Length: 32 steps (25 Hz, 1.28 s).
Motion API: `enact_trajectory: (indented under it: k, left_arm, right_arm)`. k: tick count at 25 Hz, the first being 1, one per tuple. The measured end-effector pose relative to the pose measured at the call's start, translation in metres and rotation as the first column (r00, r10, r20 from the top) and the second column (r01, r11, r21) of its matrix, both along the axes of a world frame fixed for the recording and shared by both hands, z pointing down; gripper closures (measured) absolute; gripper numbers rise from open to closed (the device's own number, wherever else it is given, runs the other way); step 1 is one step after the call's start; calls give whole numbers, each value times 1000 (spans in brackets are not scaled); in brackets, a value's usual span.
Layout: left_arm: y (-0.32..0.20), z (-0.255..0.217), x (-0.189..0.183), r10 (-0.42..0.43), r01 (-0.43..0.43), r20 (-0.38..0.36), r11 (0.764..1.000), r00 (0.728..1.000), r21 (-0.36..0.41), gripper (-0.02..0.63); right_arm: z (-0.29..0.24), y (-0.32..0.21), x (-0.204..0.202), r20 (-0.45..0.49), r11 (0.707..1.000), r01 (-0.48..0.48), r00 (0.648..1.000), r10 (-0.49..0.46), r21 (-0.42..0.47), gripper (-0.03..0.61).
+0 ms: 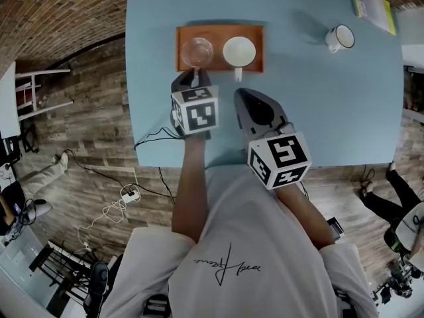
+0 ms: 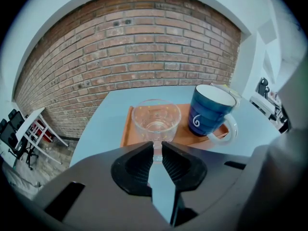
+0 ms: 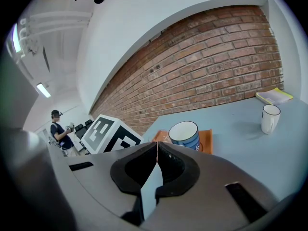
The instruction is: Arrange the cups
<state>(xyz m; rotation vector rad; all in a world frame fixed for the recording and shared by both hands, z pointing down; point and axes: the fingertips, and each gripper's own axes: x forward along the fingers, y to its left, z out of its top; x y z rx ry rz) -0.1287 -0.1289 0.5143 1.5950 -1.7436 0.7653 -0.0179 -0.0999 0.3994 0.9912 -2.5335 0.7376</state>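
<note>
An orange tray (image 1: 218, 30) lies on the blue table (image 1: 318, 111). On it stand a clear glass cup (image 1: 197, 50) at the left and a blue mug (image 1: 239, 50), white inside, at the right. My left gripper (image 1: 195, 78) reaches the tray's near edge. In the left gripper view its jaws (image 2: 157, 146) are shut on the glass cup's (image 2: 156, 117) handle, with the blue mug (image 2: 209, 110) beside it. My right gripper (image 1: 240, 95) hovers over the table just short of the tray, shut and empty (image 3: 157, 146); the blue mug (image 3: 185, 134) stands ahead of it.
A white mug (image 1: 340, 38) stands alone at the table's far right, and a yellow-green book (image 1: 372, 2) lies at the far right corner. A brick wall rises behind the table. Cables lie on the wooden floor at the left. A person (image 3: 60, 129) stands off in the room.
</note>
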Motion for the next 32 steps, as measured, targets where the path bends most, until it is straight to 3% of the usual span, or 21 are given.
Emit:
enact_trajectory:
  k: [9,16,32]
  left_arm:
    - [-4,-1,0,9,-9,1,1000,1000,14,558]
    - [-4,0,0,34,-35,44,999,998,27,552]
    - [-6,-3,4,32,-30,-24,998,999,61,517]
  right_arm:
    - [-3,-1,-4,-6,1000,0,1000,0,12,555]
    - [-2,1,-6,-8,1000,-3,1000,3,15,555]
    - [-7,5,-9,-15,999,-17,1000,18,32,555]
